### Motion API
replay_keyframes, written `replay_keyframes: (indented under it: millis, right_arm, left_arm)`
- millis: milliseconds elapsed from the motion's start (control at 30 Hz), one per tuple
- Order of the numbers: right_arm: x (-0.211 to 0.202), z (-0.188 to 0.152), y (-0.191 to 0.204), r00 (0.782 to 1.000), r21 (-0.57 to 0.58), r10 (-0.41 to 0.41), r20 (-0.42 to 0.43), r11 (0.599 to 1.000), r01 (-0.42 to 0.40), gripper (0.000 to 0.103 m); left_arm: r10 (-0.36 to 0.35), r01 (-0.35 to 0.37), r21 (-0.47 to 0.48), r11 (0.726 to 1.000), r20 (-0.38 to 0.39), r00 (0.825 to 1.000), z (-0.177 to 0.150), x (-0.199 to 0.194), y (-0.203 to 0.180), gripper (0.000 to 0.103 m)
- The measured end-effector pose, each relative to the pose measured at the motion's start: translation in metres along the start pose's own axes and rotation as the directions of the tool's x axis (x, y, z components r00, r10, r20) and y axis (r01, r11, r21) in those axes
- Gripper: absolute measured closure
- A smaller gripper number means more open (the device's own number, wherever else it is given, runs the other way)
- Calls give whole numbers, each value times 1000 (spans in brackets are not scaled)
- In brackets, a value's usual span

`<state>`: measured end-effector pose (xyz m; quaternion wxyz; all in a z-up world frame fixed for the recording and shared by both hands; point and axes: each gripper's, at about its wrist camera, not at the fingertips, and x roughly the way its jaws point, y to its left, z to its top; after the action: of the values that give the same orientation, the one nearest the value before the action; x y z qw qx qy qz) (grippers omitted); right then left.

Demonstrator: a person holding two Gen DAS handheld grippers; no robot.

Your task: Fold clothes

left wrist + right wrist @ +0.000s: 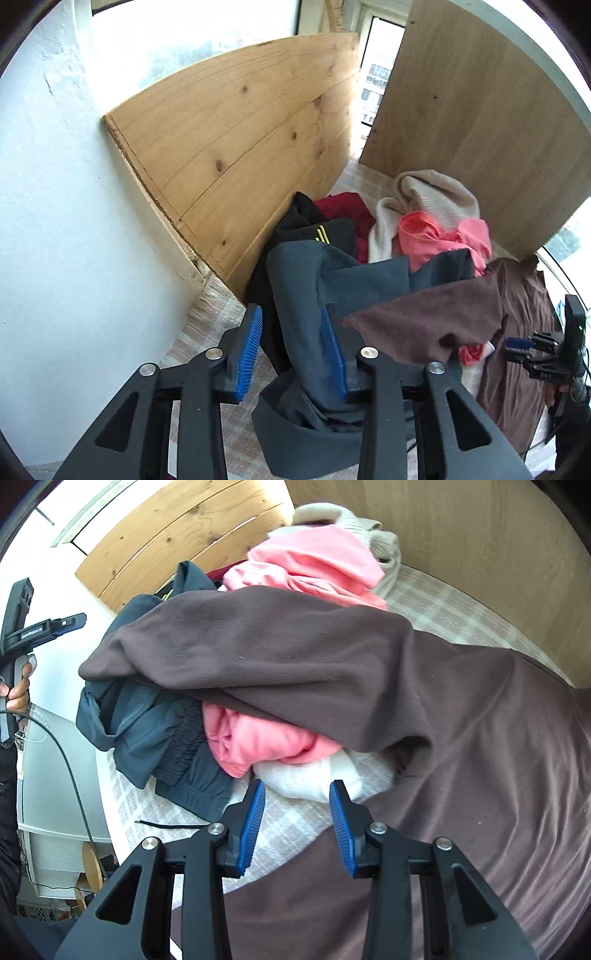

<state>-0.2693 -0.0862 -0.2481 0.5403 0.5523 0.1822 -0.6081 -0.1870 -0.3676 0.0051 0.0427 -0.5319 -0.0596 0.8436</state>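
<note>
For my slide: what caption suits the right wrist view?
Open right gripper facing brown garment draped over piled clothes.

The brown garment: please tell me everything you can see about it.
The brown garment is dark brown and looks like soft, fuzzy fleece. It is unfolded and rumpled. One part drapes across the top of the clothes pile, over the pink garment and the dark grey garment; the rest spreads over the checked cloth. Neither gripper holds it.
</note>
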Motion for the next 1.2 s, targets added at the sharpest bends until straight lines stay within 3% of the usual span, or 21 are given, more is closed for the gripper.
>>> replay_keyframes:
  millis: [133,267,500,833,933,967,1033,1200]
  right_arm:
    - [1,0,8,1000,-8,-2,-7,1000,2,67]
    - [1,-4,13,1000,-26,-17,-19,1000,16,67]
    - [-1,-9,17,998,-51,-56,-28,997,54,67]
    - [-8,-10,6,998,-34,-66,-23,997,65,67]
    - [-12,-8,-4,996,-21,-86,-14,996,85,67]
    - [-15,-7,-9,996,-15,-94,-5,995,94,67]
    - [-25,0,-25,993,16,-119,30,993,118,67]
    - [-40,31,-71,985,62,-138,107,989,131,67]
  left_arm:
    - [-101,104,28,994,-81,992,-27,6,-19,65]
    - [-104,109,26,994,-165,981,-31,20,-11,64]
    - [-180,166,-99,981,-157,971,-13,37,16,63]
    - [-164,151,-76,986,-200,966,-4,66,-1,61]
    - [-151,145,-48,988,-195,969,-3,67,-8,67]
    - [-144,140,-36,990,-188,972,-3,67,-11,83]
    - [-153,152,-16,988,-164,975,-2,61,-17,99]
    - [-129,132,40,990,-61,990,8,18,-27,99]
